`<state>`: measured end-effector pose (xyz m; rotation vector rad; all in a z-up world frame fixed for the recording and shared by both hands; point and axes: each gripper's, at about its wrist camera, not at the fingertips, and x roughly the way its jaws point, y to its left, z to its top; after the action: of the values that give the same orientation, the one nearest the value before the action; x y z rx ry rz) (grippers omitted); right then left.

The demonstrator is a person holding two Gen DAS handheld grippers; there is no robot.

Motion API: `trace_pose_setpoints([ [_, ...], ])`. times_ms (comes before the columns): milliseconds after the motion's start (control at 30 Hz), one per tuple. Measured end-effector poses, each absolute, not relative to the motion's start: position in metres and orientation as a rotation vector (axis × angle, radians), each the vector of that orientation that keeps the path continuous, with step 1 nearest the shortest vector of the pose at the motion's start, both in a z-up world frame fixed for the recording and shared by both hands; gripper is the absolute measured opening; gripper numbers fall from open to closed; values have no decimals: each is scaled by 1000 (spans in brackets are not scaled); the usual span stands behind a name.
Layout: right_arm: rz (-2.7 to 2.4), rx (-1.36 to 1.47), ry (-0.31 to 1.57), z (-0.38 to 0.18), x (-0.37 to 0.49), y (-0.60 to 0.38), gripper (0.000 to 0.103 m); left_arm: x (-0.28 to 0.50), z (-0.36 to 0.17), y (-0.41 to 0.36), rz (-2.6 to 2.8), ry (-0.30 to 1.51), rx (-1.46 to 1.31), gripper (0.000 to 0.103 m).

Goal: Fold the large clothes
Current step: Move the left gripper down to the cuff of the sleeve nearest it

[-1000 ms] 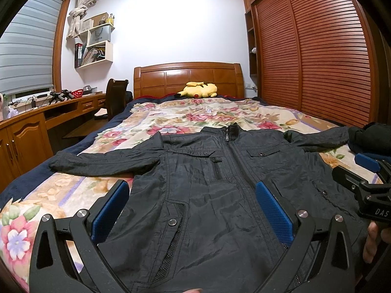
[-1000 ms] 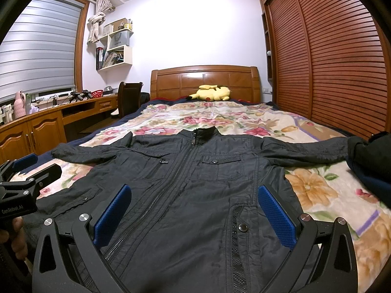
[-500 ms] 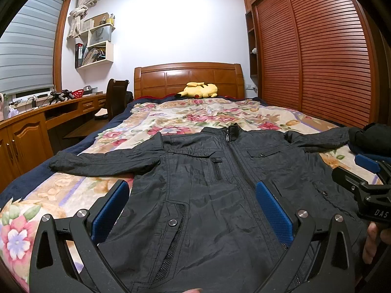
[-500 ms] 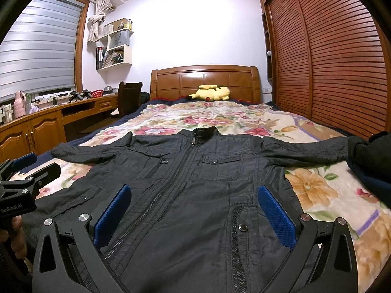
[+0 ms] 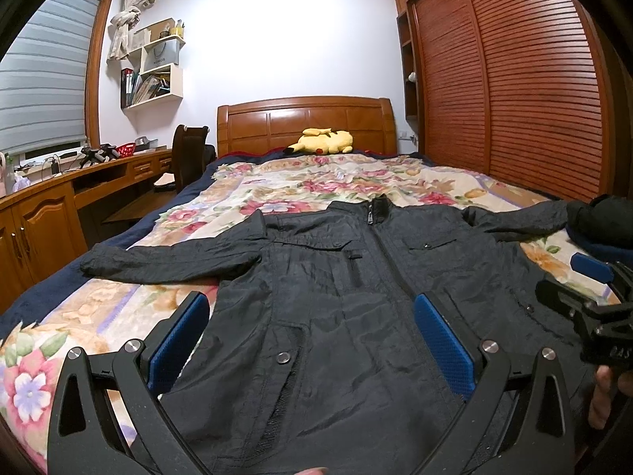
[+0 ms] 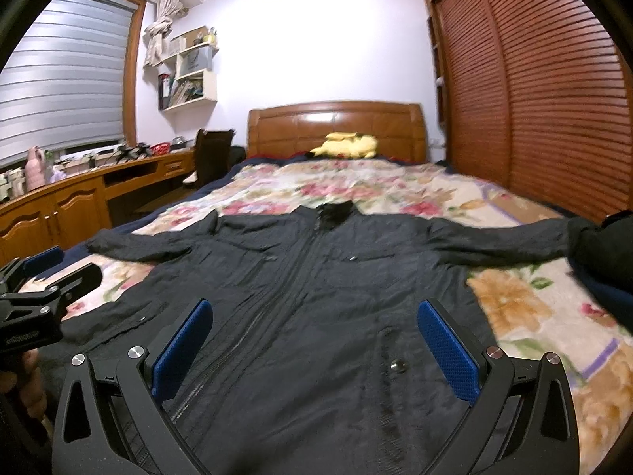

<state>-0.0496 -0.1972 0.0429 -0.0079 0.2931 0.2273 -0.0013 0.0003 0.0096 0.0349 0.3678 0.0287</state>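
Observation:
A large black zip jacket lies flat, front up, on the floral bedspread, both sleeves spread sideways; it also shows in the right wrist view. My left gripper is open and empty, held above the jacket's lower left front. My right gripper is open and empty above the jacket's lower right front. Each gripper shows at the edge of the other's view: the right gripper and the left gripper.
The bed has a wooden headboard and a yellow plush toy at its head. A dark pile of clothes lies at the right edge by the jacket's sleeve end. A wooden desk and chair stand left; a slatted wardrobe stands right.
The right wrist view has shifted and blurred, so my right gripper is moving slightly upward and back. The left gripper and the jacket hold still.

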Motion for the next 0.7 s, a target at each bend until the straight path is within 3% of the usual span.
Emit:
trace_pose_setpoints([
  [700,331,-87,280,53,-42,-171,103,-4,-1,64,96,444,10,103],
])
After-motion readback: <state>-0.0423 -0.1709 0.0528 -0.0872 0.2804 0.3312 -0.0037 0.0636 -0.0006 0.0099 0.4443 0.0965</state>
